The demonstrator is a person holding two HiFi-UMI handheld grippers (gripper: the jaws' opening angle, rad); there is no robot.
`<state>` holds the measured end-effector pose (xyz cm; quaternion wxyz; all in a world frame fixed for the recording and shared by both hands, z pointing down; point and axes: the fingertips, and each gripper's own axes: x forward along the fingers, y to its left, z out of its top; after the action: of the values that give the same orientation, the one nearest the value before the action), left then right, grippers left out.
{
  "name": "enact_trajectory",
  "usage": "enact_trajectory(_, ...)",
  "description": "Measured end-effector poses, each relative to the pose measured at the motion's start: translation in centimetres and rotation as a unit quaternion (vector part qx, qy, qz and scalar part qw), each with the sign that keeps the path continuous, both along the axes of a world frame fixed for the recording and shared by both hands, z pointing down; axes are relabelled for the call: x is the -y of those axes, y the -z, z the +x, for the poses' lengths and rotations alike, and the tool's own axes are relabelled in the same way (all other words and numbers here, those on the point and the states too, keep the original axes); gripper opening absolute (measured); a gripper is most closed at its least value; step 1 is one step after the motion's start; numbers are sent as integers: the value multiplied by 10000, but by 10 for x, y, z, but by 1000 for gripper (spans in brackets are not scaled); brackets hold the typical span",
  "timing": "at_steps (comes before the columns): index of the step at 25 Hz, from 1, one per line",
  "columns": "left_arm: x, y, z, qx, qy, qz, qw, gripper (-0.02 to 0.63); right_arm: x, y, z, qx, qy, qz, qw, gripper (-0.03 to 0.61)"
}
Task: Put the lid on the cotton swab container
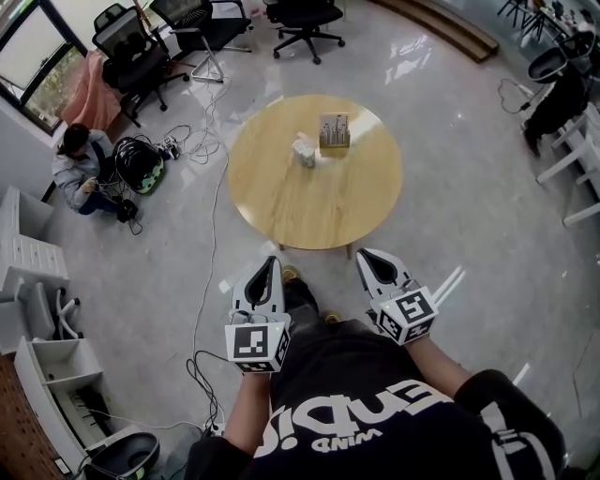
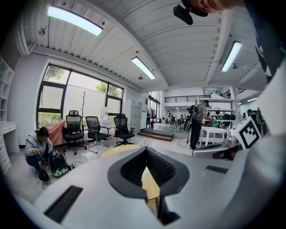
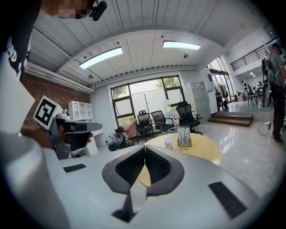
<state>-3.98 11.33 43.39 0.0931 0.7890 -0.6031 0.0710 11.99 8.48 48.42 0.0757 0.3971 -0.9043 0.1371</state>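
judged not begun. my left claw (image 1: 273, 262) and right claw (image 1: 362, 253) both closed, empty, lower centre, short of tabletop (image 1: 272, 202). cotton swab container (image 1: 305, 151) on tabletop, upper centre; lid not discernible.

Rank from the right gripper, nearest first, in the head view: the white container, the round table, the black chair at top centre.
1. Round table, just ahead of the right gripper.
2. White container, mid-table.
3. Black chair, beyond the table.

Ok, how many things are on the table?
2: a white container towards the far side, and a card stand just right of it. More may be hidden behind them.
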Motion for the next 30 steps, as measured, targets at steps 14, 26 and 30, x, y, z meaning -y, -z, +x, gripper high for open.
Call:
enact_trajectory(14, 94, -4, -42, -101, -248, -129, 9996, 9, 77, -1, -51, -6, 70, -45, 10000, 3)
enact_trajectory(26, 199, -3, -75, -163, -963, -205, 9950, 9, 162, 10, -92, -113, -401, -13, 9991, 3)
enact_trajectory(30, 225, -1, -83, -239, -1293, -199, 9911, 9, 183, 16, -108, 1, -507, 38, 9987, 3)
